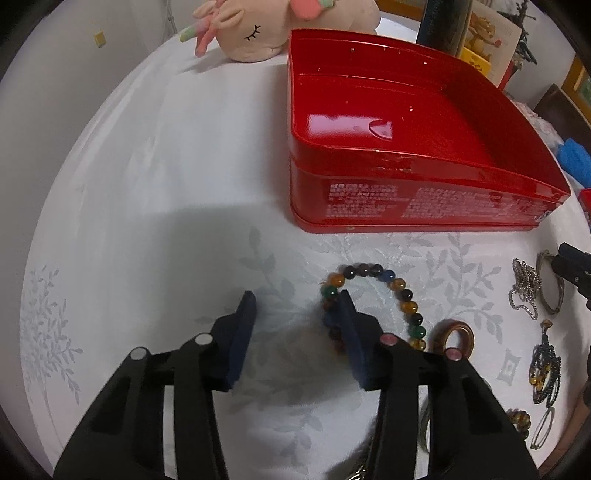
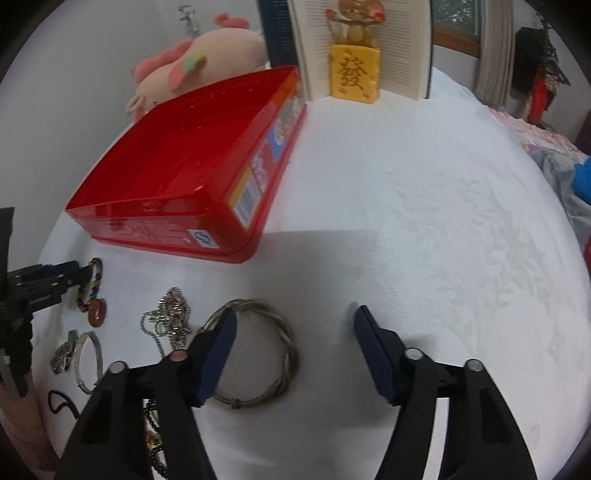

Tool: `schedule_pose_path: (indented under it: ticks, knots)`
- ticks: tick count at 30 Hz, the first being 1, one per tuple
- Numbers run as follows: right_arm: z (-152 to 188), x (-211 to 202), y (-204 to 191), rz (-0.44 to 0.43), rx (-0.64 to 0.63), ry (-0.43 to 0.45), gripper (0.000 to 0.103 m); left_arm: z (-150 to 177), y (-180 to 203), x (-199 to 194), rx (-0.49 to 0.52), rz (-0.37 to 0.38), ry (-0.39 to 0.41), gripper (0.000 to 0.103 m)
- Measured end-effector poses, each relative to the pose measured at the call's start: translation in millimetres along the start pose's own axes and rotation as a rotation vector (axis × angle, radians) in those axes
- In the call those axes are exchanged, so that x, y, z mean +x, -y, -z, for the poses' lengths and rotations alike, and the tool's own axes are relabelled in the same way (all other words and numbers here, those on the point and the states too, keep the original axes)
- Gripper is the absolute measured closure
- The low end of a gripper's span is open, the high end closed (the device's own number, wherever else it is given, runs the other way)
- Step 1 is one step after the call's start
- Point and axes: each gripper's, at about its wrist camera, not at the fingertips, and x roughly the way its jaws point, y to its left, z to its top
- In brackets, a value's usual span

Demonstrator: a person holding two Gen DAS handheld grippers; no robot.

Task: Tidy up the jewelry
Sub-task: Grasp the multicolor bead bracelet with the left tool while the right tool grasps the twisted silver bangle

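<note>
An open red tin (image 1: 406,147) stands on the white tablecloth, empty; it also shows in the right wrist view (image 2: 177,177). My left gripper (image 1: 297,301) is open, low over the cloth, its right finger over the left side of a multicoloured bead bracelet (image 1: 402,295). A brown ring (image 1: 456,334) lies beside the bracelet. My right gripper (image 2: 295,314) is open, its left finger over a twisted metal bangle (image 2: 273,354). A silver chain (image 2: 170,317) lies left of the bangle.
More jewelry lies near the table edge: a silver bangle (image 2: 88,362), a dark beaded necklace (image 1: 546,365), a red pendant (image 2: 96,314). A plush toy (image 1: 258,26), an open book (image 2: 362,44) and a yellow figurine (image 2: 354,70) stand behind the tin.
</note>
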Motion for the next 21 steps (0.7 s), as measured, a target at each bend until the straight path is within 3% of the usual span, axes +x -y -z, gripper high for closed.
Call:
schedule_pose_path:
  ticks: [9,12,17,21]
  knots:
    - [9,5,-22,0.103,-0.163,0.022,0.059,6,-5,-5,-0.002,-0.001,0.017,0.078]
    - [10,4,-24,0.088,-0.173,0.027,0.068,7,-4,-6,0.000,0.000,0.019,0.082]
    - [12,3,-27,0.063,-0.174,0.028,0.092,11,-4,-9,-0.002,0.011,0.017,0.094]
    - [9,0,-20,0.011,-0.130,0.020,0.094,10,-7,-9,-0.020,0.034,0.016,0.096]
